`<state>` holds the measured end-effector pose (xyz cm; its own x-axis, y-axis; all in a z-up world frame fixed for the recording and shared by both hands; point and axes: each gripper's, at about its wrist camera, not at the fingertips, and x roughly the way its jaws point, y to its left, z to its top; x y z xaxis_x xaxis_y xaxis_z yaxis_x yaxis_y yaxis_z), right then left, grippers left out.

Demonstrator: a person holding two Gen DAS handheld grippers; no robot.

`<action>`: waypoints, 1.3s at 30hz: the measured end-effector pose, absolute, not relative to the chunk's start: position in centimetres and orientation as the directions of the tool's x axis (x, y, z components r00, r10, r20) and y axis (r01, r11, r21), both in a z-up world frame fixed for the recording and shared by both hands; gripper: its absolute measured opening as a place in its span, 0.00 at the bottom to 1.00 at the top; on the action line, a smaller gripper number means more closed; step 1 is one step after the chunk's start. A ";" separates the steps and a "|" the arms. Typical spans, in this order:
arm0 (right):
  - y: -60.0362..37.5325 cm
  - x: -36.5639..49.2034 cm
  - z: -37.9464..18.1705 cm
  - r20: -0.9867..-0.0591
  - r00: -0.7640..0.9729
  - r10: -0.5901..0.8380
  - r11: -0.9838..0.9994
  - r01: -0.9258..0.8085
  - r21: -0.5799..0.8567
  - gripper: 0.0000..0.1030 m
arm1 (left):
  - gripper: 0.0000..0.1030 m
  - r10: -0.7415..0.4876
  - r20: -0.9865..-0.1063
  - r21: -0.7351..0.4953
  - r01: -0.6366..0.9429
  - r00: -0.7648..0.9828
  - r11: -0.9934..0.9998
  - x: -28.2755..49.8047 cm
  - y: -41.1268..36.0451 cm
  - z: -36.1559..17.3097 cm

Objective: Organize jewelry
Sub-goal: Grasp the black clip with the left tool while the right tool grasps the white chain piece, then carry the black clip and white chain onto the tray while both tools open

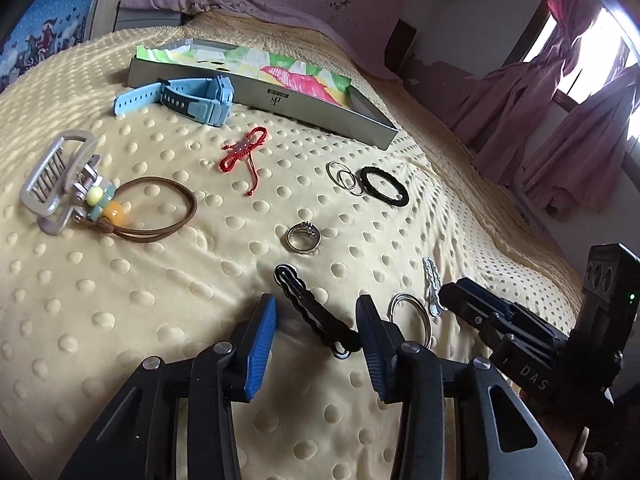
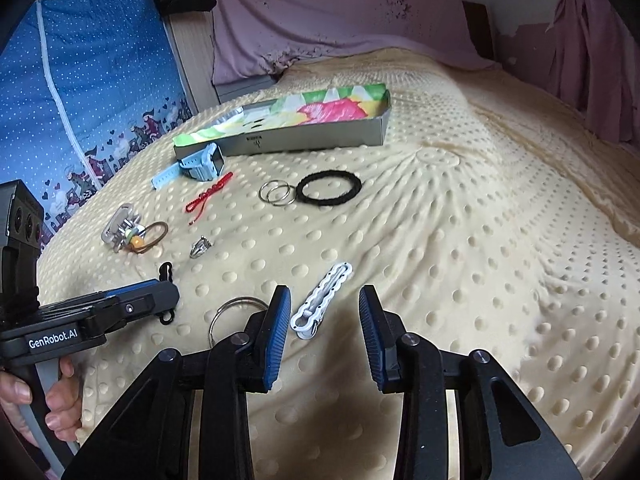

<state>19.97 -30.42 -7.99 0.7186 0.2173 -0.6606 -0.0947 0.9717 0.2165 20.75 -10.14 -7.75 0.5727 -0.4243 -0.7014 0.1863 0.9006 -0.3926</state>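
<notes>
Basically both grippers sit low over the bed, nothing picked up yet. Left gripper [image 1: 316,336] has its jaws spread wide, straddling a black hair clip [image 1: 310,312] that lies on the yellow dotted blanket [image 1: 120,300]; the pads aren't touching it as far as I can tell. Right gripper [image 2: 324,332] is likewise spread and empty, with a white hair clip [image 2: 322,300] lying between its fingers, nearer the left one. A large metal ring [image 2: 230,312] lies just beside that left finger. Further out: a silver ring [image 1: 303,237], a cluster of thin metal hoops [image 1: 345,178] touching a black hair tie [image 1: 384,186], a red braided string bracelet [image 1: 242,150], a brown hair tie with beads [image 1: 140,216] against a grey claw clip [image 1: 56,184], and a blue watch [image 1: 188,96] leaning on the box wall. The open grey box [image 1: 280,100] with floral lining sits at the far side; I see no jewelry in it, though part of its floor is hidden. Judging by that, the sorting is at the start: every item is loose on the blanket, and the two clips look like the first picks.
</notes>
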 end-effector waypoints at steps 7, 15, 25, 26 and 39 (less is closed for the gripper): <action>-29.6 21.1 -9.2 -0.699 0.673 0.240 0.968 -0.110 0.226 0.31 | 0.13 -0.433 -0.693 -0.414 0.173 0.577 0.894 20.6 -9.6 -7.8; -28.9 21.2 -9.4 -0.704 0.662 0.259 0.965 -0.142 0.221 0.17 | 0.13 -0.434 -0.691 -0.391 0.206 0.578 0.897 20.2 -10.0 -7.6; -29.0 20.6 -8.7 -0.669 0.691 0.275 0.961 -0.168 0.221 0.14 | 0.12 -0.437 -0.659 -0.368 0.244 0.612 0.897 19.4 -10.2 -6.4; -29.0 20.4 -8.6 -0.662 0.696 0.278 0.960 -0.174 0.221 0.14 | 0.12 -0.438 -0.655 -0.366 0.249 0.616 0.897 19.3 -10.3 -6.2; -29.7 21.7 -4.8 -0.543 0.773 0.329 0.941 -0.219 0.257 0.14 | 0.12 -0.458 -0.594 -0.383 0.269 0.661 0.884 23.6 -10.4 -2.6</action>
<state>21.72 -29.74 -4.77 0.7726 0.3286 -0.5433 -0.2194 0.9411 0.2571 23.59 -10.38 -2.65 0.6608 -0.4582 -0.5944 0.2688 0.8839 -0.3826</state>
